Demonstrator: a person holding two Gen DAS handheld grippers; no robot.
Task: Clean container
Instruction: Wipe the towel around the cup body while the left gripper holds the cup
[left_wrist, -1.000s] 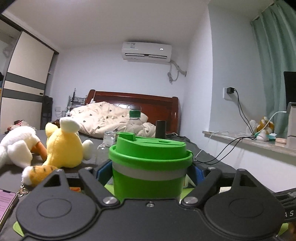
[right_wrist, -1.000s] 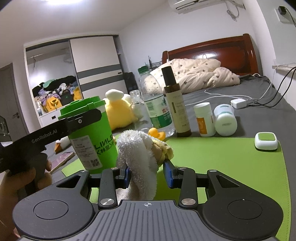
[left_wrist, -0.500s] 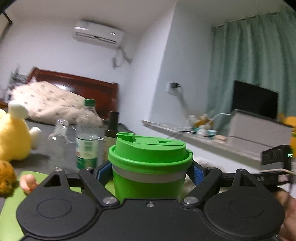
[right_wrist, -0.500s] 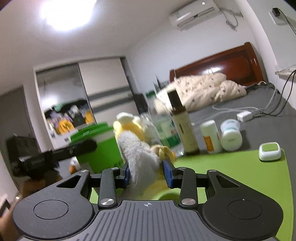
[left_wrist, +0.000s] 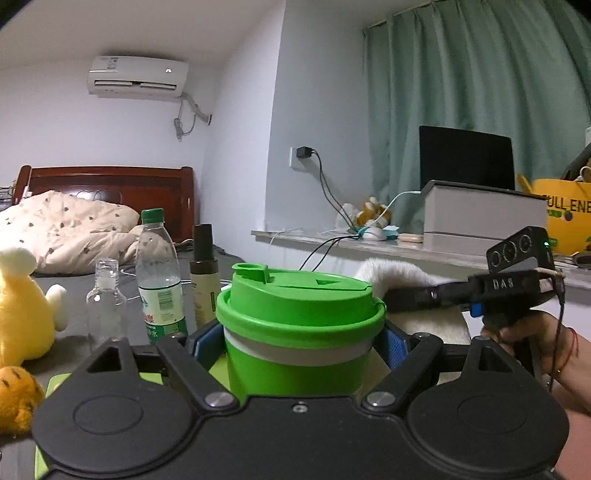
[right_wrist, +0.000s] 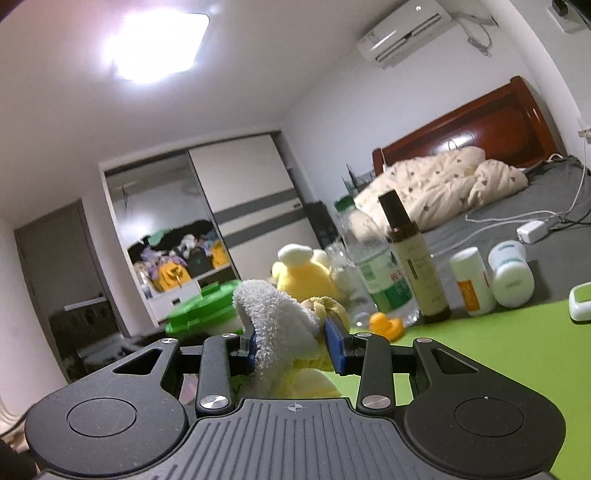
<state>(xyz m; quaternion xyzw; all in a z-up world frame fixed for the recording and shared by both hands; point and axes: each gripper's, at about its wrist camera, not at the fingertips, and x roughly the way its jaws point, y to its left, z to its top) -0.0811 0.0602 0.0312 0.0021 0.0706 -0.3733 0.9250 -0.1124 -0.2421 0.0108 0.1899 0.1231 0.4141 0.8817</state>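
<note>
Here, green cup (left_wrist: 299, 332) base hidden by left gripper (left_wrist: 300, 341), jaws clamped on it; cloth (right_wrist: 284, 328) pinched in right gripper (right_wrist: 293, 345) jaws; "DAS" read on right gripper.

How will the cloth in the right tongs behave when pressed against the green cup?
The cloth looks fluffy and drapes over the right tongs, so likely floppy, light and compliant. It should mould around the green cup, probably without slipping.

The cup (left_wrist: 299, 332) looks like smooth plastic, its green lid faintly glossy, and the cloth (right_wrist: 280, 332) pinched in the right gripper (right_wrist: 293, 345) is rough, fluffy terry. At eleven o'clock from the cup stand a clear, shiny plastic bottle (left_wrist: 159, 273) and a matt brown one (left_wrist: 203, 273); the mat (right_wrist: 498, 354) is smooth and matt.
</note>
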